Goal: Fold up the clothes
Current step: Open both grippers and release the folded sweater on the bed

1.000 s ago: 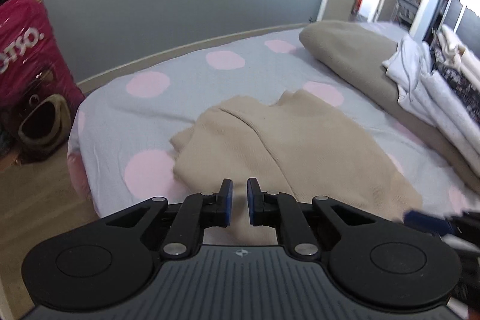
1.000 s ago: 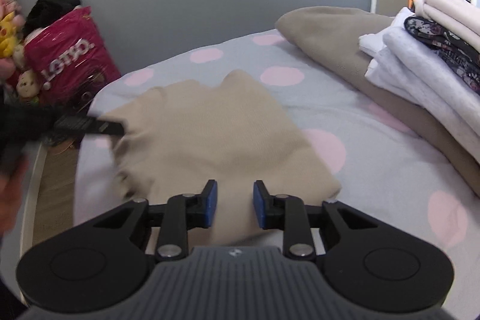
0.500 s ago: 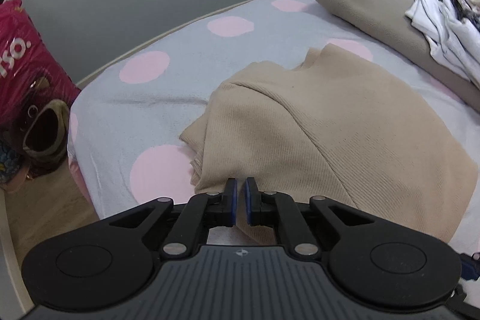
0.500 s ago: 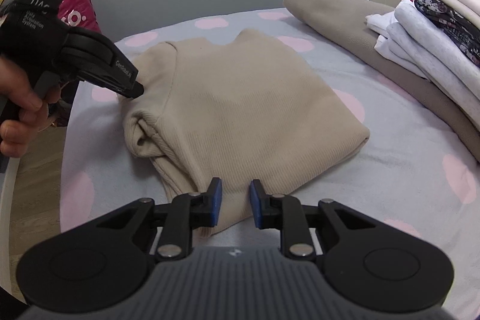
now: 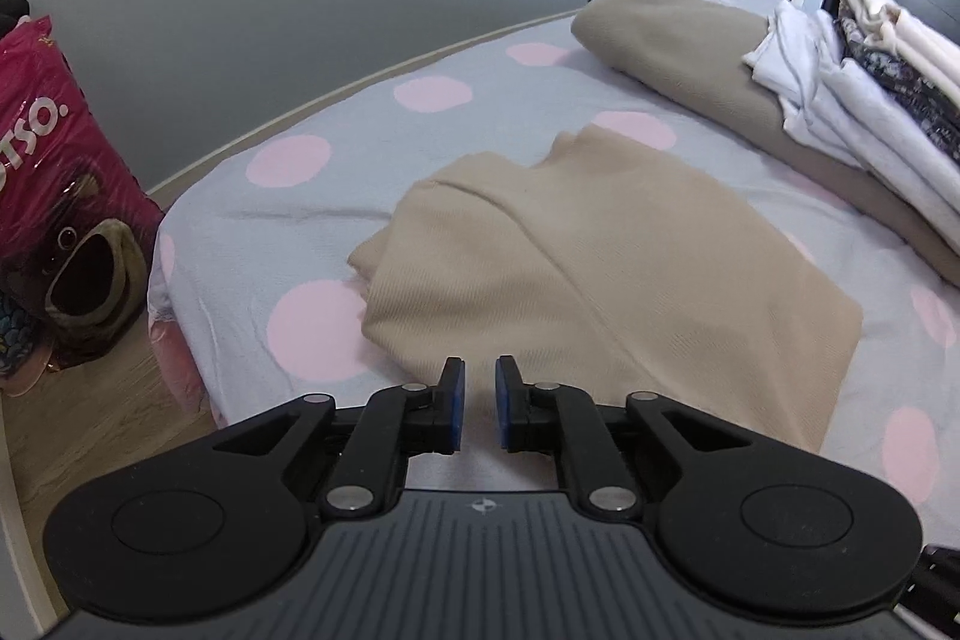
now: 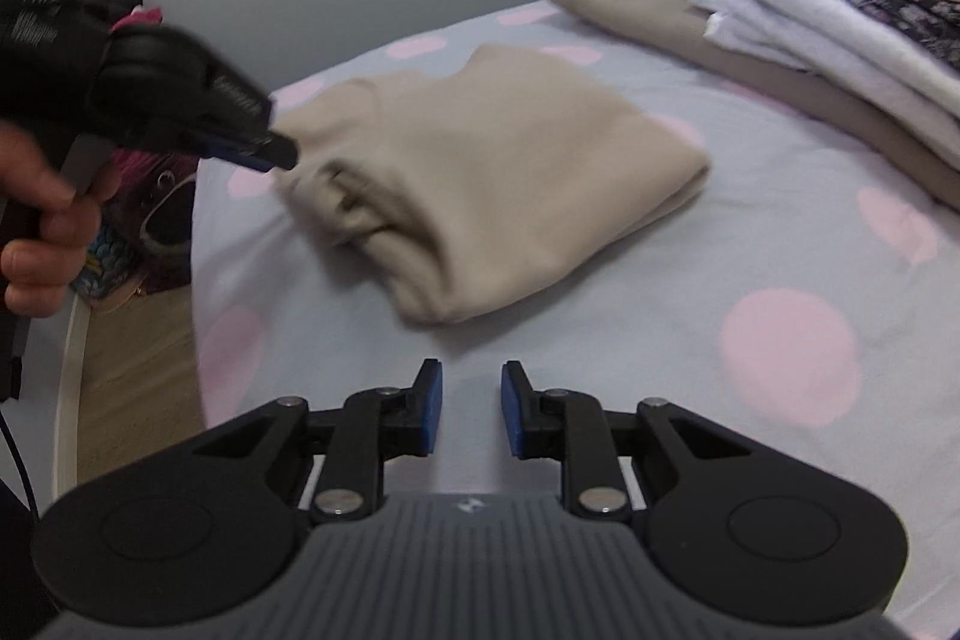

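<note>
A grey bed cover (image 5: 420, 160) with pink dots fills our view below a grey wall. Our left tongs (image 5: 477, 403), just parted slightly, hold nothing. Our right tongs (image 6: 471, 415), partly open and empty, have backed off the folded beige sweater (image 6: 480, 172). The fold looks done. Bare cover lies beside them; the stacked clothes (image 6: 840, 10) sit beyond, rightward.

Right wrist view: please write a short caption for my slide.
Open right gripper above the dotted bedsheet, facing a folded beige sweater.
</note>
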### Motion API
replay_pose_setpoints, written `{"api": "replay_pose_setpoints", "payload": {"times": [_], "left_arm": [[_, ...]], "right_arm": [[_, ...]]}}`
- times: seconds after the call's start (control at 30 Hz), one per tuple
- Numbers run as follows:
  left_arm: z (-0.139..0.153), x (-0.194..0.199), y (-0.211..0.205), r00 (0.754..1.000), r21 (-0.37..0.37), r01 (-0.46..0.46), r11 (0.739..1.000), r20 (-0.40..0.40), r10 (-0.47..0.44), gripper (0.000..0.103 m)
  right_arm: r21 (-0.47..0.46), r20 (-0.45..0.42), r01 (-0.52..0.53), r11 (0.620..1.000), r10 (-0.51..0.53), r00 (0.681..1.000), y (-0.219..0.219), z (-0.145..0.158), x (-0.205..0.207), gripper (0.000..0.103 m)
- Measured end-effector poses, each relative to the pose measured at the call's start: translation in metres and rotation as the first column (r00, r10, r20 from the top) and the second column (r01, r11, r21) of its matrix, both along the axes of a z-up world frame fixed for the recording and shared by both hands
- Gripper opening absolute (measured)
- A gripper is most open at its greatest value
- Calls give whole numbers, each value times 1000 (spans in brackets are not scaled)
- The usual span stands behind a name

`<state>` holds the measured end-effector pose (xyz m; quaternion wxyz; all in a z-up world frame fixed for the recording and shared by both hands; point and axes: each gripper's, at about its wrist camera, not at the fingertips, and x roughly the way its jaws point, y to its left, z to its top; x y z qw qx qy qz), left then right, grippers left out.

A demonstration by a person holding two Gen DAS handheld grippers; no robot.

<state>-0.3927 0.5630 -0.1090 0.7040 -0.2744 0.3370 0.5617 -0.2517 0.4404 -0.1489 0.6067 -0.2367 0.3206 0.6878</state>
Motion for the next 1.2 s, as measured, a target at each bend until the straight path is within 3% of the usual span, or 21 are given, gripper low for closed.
{"api": "replay_pose_setpoints", "payload": {"times": [0.2, 0.27, 0.3, 0.37, 0.5, 0.6, 0.87, 1.13, 1.17, 1.2], "left_arm": [[-9, -6, 14, 999, -12, -37, 999, 33, 38, 10], [-11, -7, 21, 998, -18, -44, 999, 50, 44, 10], [-13, -7, 24, 998, -22, -46, 999, 49, 47, 10], [-19, -6, 31, 998, -28, -53, 998, 36, 54, 10], [-28, -6, 37, 998, -27, -56, 998, 1, 56, 5], [-29, -3, 37, 998, -25, -50, 998, -30, 49, 4], [-23, -3, 30, 998, -12, -54, 998, -39, 54, 3], [10, -1, -5, 1000, 72, -11, 997, -28, 13, 4], [15, 1, -12, 1000, 81, 2, 997, -27, 0, 4], [18, 2, -19, 1000, 88, 15, 996, -27, -13, 8]], "right_arm": [[19, 40, 70, 997, -71, 997, 31, -8, -29, 40], [28, 48, 119, 993, -120, 992, 38, -10, -33, 39], [35, 48, 143, 989, -145, 988, 41, -10, -33, 28], [28, 79, 156, 987, -158, 984, 41, -8, -36, 16], [35, 176, 91, 995, -96, 980, 29, 0, -42, 8], [-39, 194, 101, 994, -92, 977, 20, -9, -41, 0], [-25, 163, 78, 997, -73, 984, -9, -7, -30, 0], [-29, 86, 122, 992, -119, 989, -23, 7, -1, 6], [-25, 86, 126, 992, -124, 989, -24, 11, 2, 9], [-20, 87, 131, 991, -129, 988, -26, 15, 5, 18]]}}
